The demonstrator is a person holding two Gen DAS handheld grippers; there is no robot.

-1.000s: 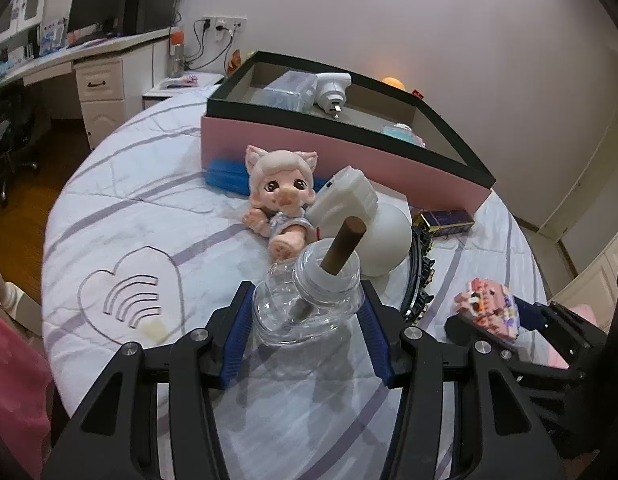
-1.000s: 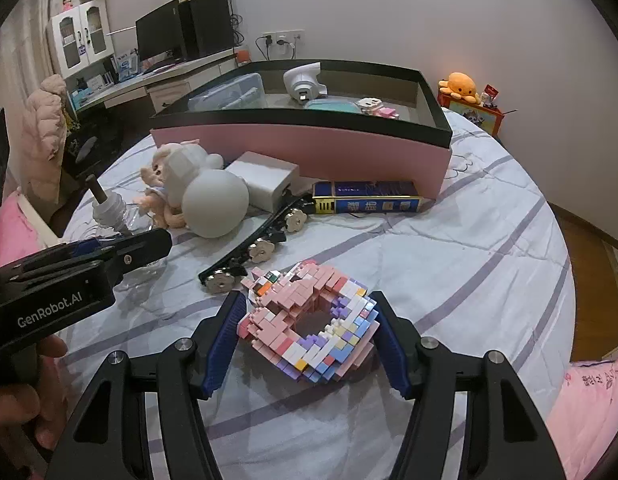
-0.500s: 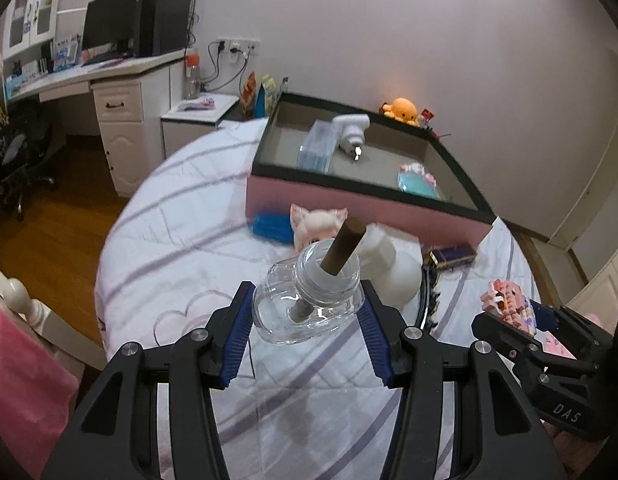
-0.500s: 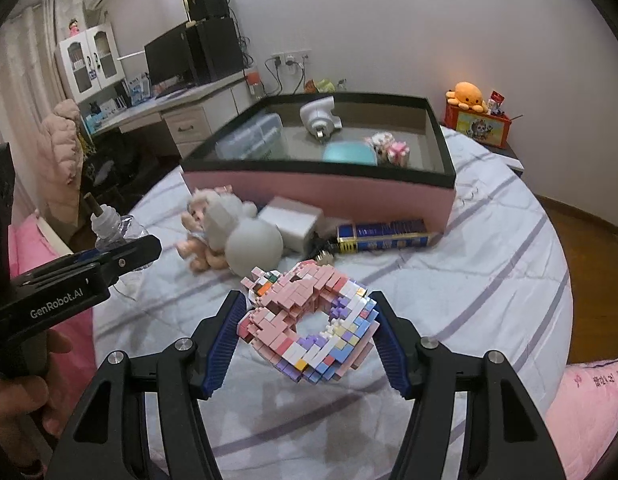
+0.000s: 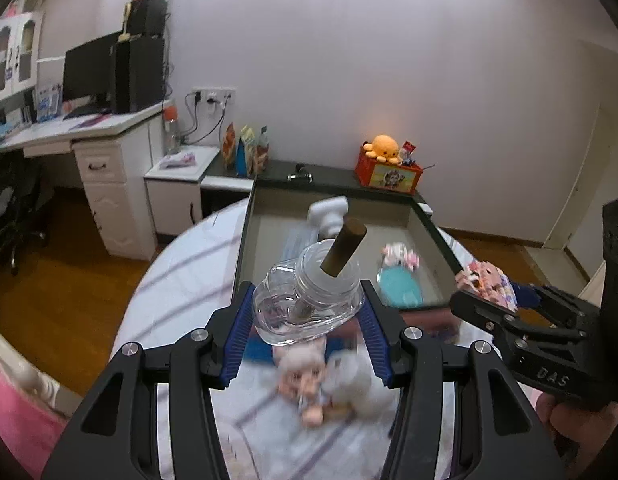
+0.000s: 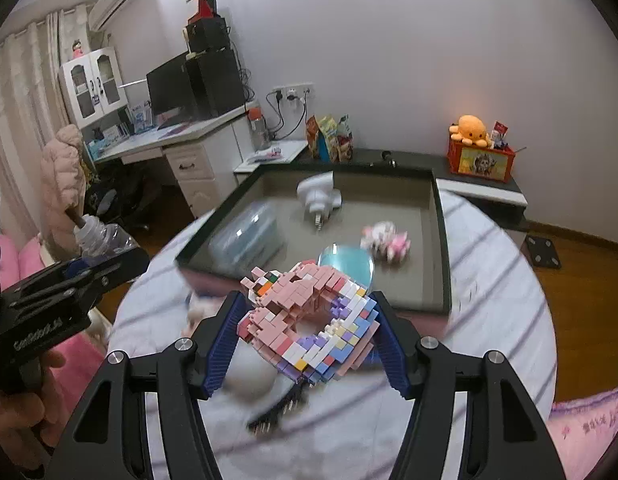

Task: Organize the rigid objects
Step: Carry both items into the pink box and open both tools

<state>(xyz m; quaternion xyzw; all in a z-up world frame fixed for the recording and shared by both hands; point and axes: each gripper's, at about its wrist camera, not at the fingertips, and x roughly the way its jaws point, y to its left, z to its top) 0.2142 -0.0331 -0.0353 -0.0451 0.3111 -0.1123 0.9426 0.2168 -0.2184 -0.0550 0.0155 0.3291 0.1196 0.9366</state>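
We have both items up off the bed and in transit toward the box. Left gripper (image 5: 307,316): jaws clenched on the clear glass bottle (image 5: 307,304) with a brown wick, tilted toward 1 o'clock. Right gripper (image 6: 307,332): jaws clenched on the pink brick donut (image 6: 309,316), held above the striped bedspread (image 6: 489,320).

The dark-rimmed pink box (image 6: 443,240) sits at 12 o'clock from both grippers. Inside it: a white plug adapter (image 6: 319,196) at the far side, a clear plastic case (image 6: 245,240) at 9 o'clock, a teal round thing (image 6: 347,262) and a small pink toy (image 6: 385,240) nearer the middle. A doll (image 5: 305,384) lies blurred on the bed below the bottle.

Step in hand, we judge: carry phase. Next move calls for clearing the near rim, then lowering each item onto a bare patch of floor. The 3 o'clock side looks freest for the donut; the bottle needs setting upright, since glass may roll or tip
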